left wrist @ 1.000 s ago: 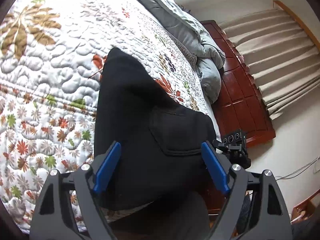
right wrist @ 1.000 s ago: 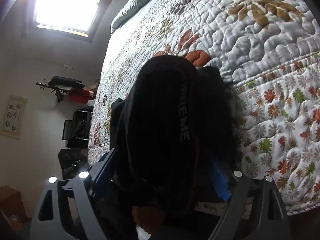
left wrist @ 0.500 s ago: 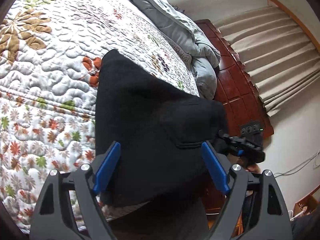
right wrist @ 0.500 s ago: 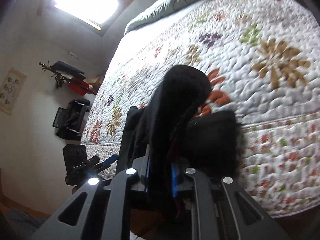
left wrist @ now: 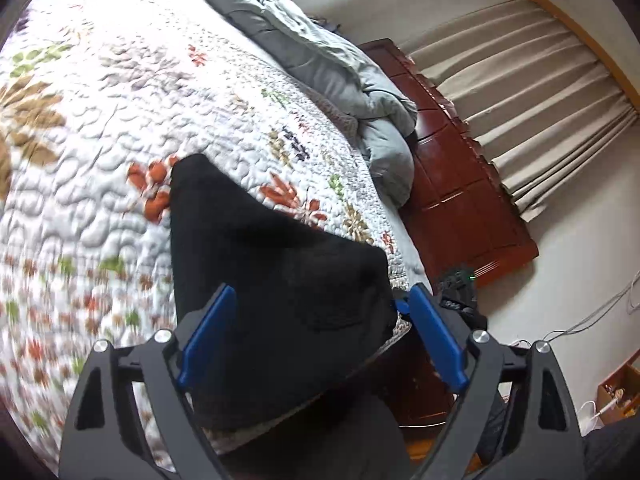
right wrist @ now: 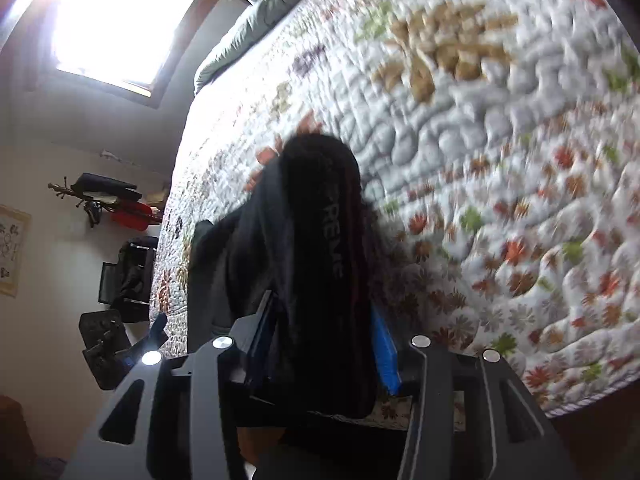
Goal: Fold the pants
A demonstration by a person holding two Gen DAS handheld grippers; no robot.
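On the bed's puffy quilt (left wrist: pixel 100 128) your soft black pants (left wrist: pixel 256 264) sit bunched; left claw (left wrist: pixel 320 336) gapes wide, right claw (right wrist: pixel 322 344), jaws just reopening, straddles a thick fold, grip unclear.

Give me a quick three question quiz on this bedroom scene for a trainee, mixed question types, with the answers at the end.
1. True or false: the black pants rest on the floral quilt.
2. What is bunched up at the quilt's far edge? A: a grey duvet. B: a red towel. C: a cardboard box.
3. Short answer: what colour are the curtains?

Key: 1 true; 2 A; 3 beige.
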